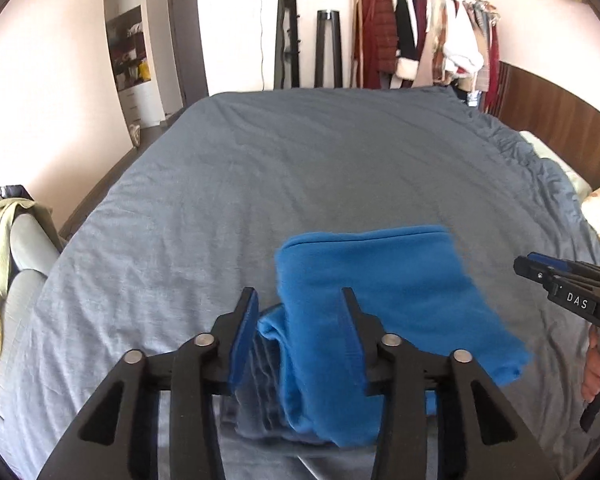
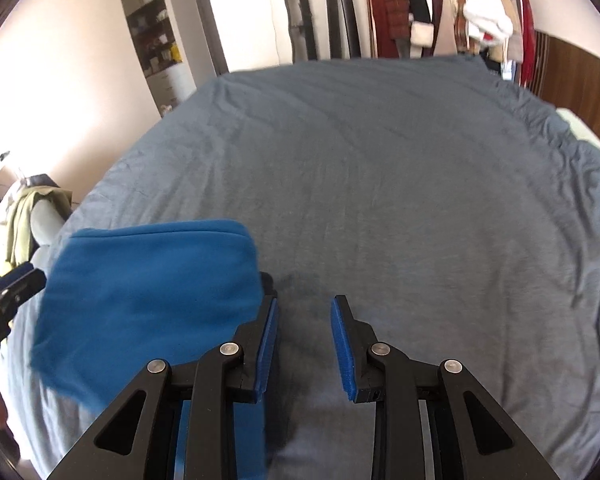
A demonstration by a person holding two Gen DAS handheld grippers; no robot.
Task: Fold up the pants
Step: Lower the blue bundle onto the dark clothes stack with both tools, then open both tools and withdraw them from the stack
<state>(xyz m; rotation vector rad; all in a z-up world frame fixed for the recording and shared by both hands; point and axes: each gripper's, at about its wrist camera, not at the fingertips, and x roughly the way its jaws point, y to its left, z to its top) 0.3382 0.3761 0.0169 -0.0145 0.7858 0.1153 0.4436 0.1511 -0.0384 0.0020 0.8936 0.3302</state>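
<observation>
The blue pants [image 1: 380, 280] lie folded into a thick bundle on the grey bedspread [image 1: 300, 160], their edges blurred. My left gripper [image 1: 298, 294] is open over the bundle's near left end. Blue cloth sits between its jaws, but the left pad stands clear of it. In the right wrist view the pants [image 2: 152, 288] lie to the left, with an edge draped against the outside of the left finger. My right gripper [image 2: 306, 302] is open, and only bedspread [image 2: 380, 180] shows between its pads. The right gripper [image 1: 520, 266] also shows at the right edge of the left wrist view, beside the bundle.
A clothes rack [image 1: 420, 40] full of garments stands past the far edge of the bed. A wooden headboard [image 1: 560, 120] and a pale pillow [image 1: 540, 148] are at the right. A grey armchair with an olive garment [image 1: 4, 240] stands by the bed's left side.
</observation>
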